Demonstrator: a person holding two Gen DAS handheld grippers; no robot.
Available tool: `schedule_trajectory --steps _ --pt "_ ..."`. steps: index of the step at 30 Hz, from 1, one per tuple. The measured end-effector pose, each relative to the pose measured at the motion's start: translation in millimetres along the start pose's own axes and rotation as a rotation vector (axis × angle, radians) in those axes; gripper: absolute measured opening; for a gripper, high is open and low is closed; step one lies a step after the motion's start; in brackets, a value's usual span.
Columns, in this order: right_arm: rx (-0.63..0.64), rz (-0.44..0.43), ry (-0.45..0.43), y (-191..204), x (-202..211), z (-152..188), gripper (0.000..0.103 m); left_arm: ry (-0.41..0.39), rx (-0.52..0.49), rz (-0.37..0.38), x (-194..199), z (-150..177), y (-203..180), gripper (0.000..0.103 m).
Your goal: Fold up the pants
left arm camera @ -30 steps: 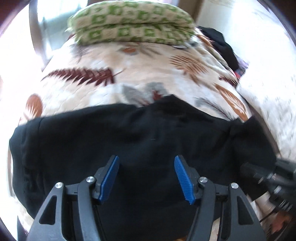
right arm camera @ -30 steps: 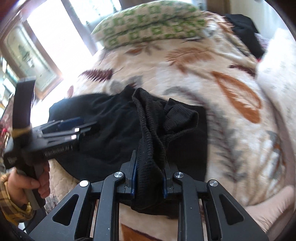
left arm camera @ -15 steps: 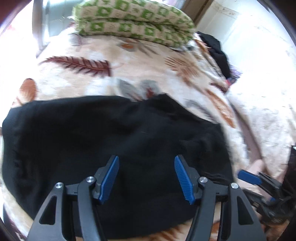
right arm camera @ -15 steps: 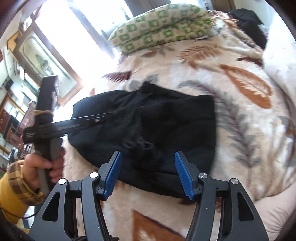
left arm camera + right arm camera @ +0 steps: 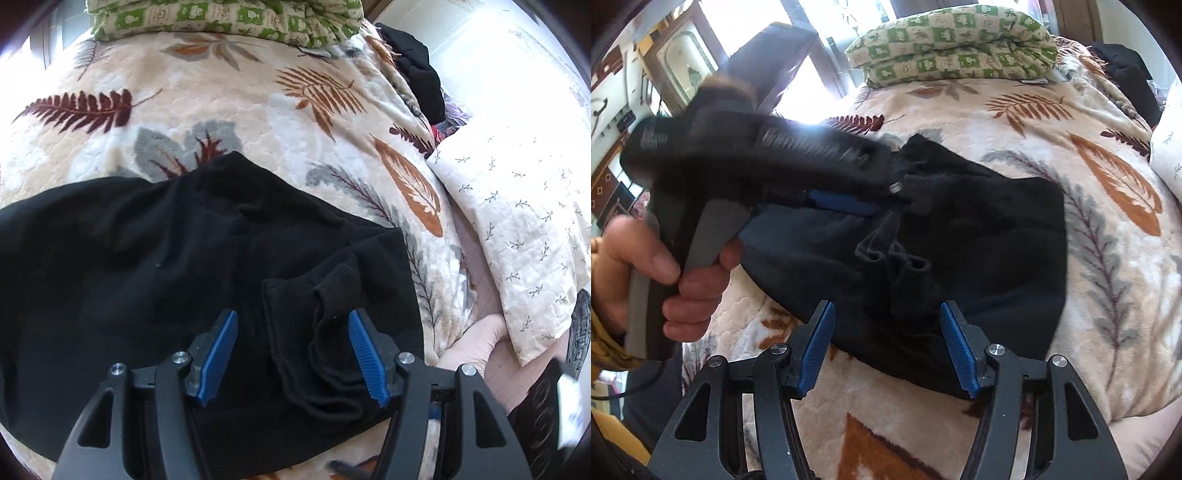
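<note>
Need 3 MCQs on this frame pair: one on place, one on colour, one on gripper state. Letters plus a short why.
1. Where do the ribbed cuffs of the black knit pants lie?
A. on top of the folded pants
B. on the green-checked pillow
C. hanging off the bed

2. What colour are the pads of the left gripper?
A. red
B. blue
C. yellow

3. What is the state of the right gripper?
A. shut on the cuffs
B. shut on the blanket
C. open, holding nothing

Answers:
1 A: the left wrist view shows the cuffs resting on the black cloth, which lies on the leaf-patterned blanket.
2 B: both ribbed pads are blue.
3 C: its jaws stand wide apart above the near edge of the pants, with nothing gripped between them.
</note>
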State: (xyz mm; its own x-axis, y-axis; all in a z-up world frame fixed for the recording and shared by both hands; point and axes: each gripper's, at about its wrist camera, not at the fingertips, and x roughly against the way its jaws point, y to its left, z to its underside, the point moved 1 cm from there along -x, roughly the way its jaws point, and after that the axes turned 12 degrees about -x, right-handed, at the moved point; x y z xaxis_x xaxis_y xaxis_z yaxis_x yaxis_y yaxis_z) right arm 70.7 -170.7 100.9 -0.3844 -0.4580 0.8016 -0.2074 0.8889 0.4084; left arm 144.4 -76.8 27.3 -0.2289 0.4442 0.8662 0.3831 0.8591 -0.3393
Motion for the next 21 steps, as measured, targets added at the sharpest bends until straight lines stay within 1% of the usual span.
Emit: schedule_trajectory --steps 2,3,4,6,8,10,11,13,16,18,19,21 --pt "-0.001 0.025 -0.021 1 -2 3 0.048 0.011 0.005 -0.001 -5 -2 -3 0.056" --pt "-0.006 0.042 -0.036 1 -4 4 0.045 0.018 0.001 0.003 -7 -3 -5 0.043" --pt "-0.012 0.054 -0.050 1 -3 4 0.039 0.028 -0.001 0.006 -10 -3 -7 0.039" --pt "-0.031 0.063 -0.079 1 -3 5 0.036 0.029 -0.004 0.003 -11 -4 -9 0.037" --pt "-0.037 0.069 -0.089 1 -2 7 0.026 0.023 0.011 0.009 -11 -6 -7 0.031" --pt "-0.023 0.081 -0.093 5 -1 8 0.017 0.012 0.041 0.031 -9 -6 -2 0.021" --pt "-0.022 0.082 -0.096 6 0 8 0.016 0.003 0.048 0.041 -7 -6 -1 0.019" --pt "-0.025 0.074 -0.099 9 2 5 0.015 -0.010 0.032 0.051 -2 -9 -2 0.015" --pt "-0.027 0.062 -0.119 12 7 -4 0.015 -0.039 -0.006 0.054 7 -17 -8 0.014" --pt "-0.018 0.051 -0.145 18 12 -9 0.015 -0.075 -0.022 0.060 17 -25 -10 0.014" --pt "-0.013 0.047 -0.150 20 12 -11 0.015 -0.089 -0.032 0.057 21 -29 -11 0.014" --pt "-0.001 0.043 -0.145 25 5 -14 0.015 -0.086 -0.051 0.013 21 -33 -10 0.014"
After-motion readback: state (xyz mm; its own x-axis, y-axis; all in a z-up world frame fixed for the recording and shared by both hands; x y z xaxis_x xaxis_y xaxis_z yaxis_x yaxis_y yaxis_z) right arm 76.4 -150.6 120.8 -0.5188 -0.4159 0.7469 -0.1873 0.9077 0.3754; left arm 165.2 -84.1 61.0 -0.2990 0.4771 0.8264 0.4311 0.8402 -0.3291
